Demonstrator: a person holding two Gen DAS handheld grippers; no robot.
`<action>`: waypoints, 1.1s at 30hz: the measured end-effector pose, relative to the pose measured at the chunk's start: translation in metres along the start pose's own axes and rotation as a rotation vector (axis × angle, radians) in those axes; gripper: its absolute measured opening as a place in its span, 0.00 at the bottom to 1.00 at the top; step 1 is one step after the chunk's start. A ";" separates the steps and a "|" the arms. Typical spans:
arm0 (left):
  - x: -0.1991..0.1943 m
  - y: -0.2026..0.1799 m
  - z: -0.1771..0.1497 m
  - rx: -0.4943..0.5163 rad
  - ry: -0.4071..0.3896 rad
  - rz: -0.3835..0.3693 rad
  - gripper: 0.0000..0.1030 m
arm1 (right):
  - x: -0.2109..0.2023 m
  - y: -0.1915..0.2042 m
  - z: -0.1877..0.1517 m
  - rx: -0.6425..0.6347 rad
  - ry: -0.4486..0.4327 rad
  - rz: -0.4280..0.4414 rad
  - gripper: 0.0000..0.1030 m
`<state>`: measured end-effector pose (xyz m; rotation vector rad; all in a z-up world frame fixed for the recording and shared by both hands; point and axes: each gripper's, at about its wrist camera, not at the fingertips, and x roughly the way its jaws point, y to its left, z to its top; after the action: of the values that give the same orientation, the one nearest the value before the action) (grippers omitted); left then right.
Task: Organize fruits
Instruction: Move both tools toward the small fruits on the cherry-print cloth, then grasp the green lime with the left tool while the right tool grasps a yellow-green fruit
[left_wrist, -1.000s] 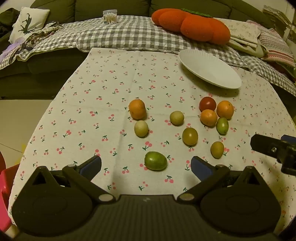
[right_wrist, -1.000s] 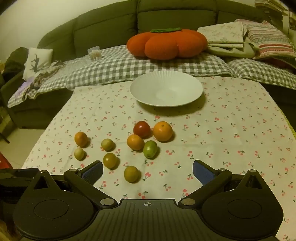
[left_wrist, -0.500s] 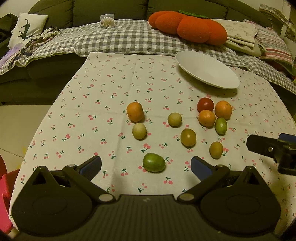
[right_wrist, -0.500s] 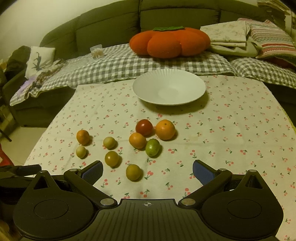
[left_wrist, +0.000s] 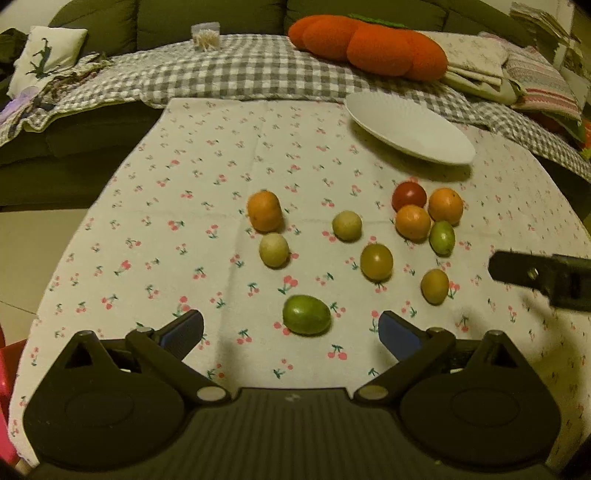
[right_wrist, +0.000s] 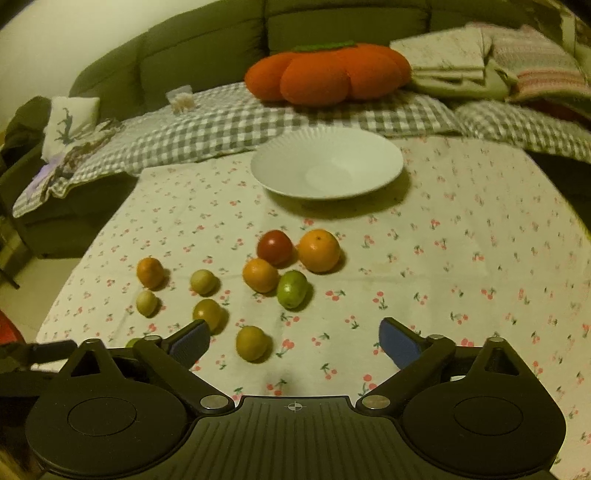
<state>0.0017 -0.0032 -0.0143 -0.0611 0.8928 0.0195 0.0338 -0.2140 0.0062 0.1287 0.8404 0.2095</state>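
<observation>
Tablecloth: white, printed with small red cherries, spread over the table.
Sofa: olive green, seen behind the table.
Checked blanket: grey and white, draped over the sofa seat.
Pumpkin cushion: orange, laid on the blanket.
Folded linens: stacked beside the cushion.
Embroidered pillow: propped at the sofa's far left.

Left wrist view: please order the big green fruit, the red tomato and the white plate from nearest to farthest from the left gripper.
1. Big green fruit: on the cloth just ahead of the left gripper, between its open jaws.
2. Red tomato: farther back, to the right, in the fruit cluster.
3. White plate: farthest, at the table's far right edge.
</observation>
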 end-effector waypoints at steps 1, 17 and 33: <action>0.002 -0.001 -0.001 0.005 0.006 -0.008 0.92 | 0.003 -0.003 -0.001 0.012 0.006 0.005 0.89; 0.030 -0.001 -0.007 -0.001 -0.028 -0.065 0.44 | 0.047 0.018 -0.018 -0.050 0.029 0.072 0.63; 0.030 -0.002 -0.006 0.021 -0.050 -0.065 0.30 | 0.059 0.024 -0.016 -0.079 0.009 0.045 0.23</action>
<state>0.0158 -0.0057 -0.0415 -0.0699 0.8401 -0.0483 0.0567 -0.1768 -0.0428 0.0730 0.8377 0.2854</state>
